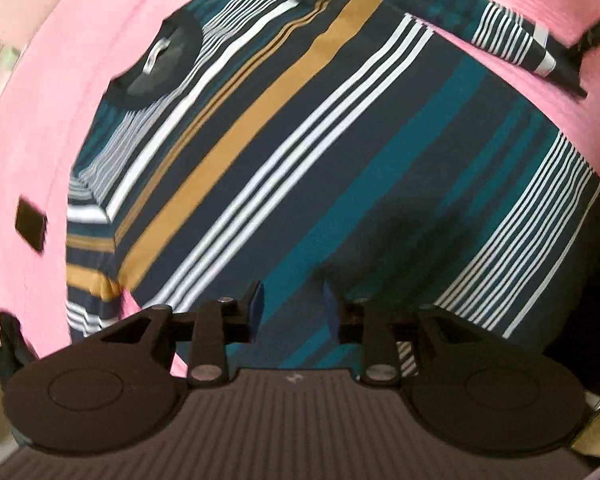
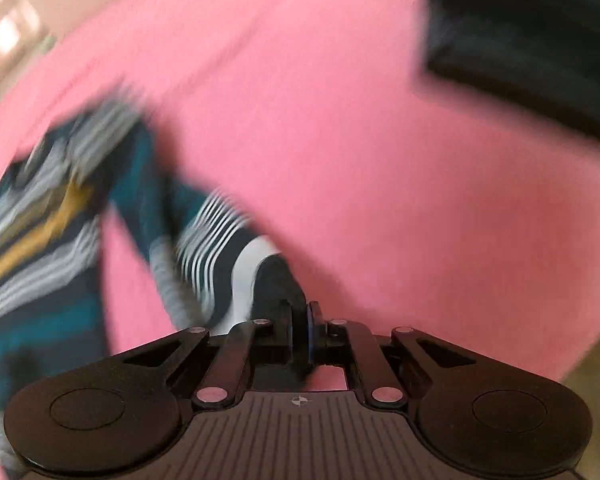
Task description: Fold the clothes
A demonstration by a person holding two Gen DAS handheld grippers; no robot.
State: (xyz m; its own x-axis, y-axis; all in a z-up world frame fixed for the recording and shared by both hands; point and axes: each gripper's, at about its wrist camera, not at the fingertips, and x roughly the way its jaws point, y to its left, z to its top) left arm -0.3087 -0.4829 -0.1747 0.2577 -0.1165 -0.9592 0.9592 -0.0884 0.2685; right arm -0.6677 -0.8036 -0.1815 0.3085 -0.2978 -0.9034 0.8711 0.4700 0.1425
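Pink cloth [image 1: 40, 128] covers the whole surface, soft and faintly ribbed; whether a bed or a tabletop lies beneath cannot be told. A pale, bright room edge shows at the far left. One striped sweater [image 1: 300, 152] lies spread flat on it, knit in navy, teal, mustard and white bands, with a round dark collar. One small black rectangular object [image 1: 31, 224] sits just beside a sleeve. A dark folded cloth [image 2: 532, 40] lies well apart. The left gripper [image 1: 293, 308] hangs over the hem, fingers apart, holding nothing. The right gripper [image 2: 300, 330] has its fingers together on the sweater's cuff [image 2: 256, 264].
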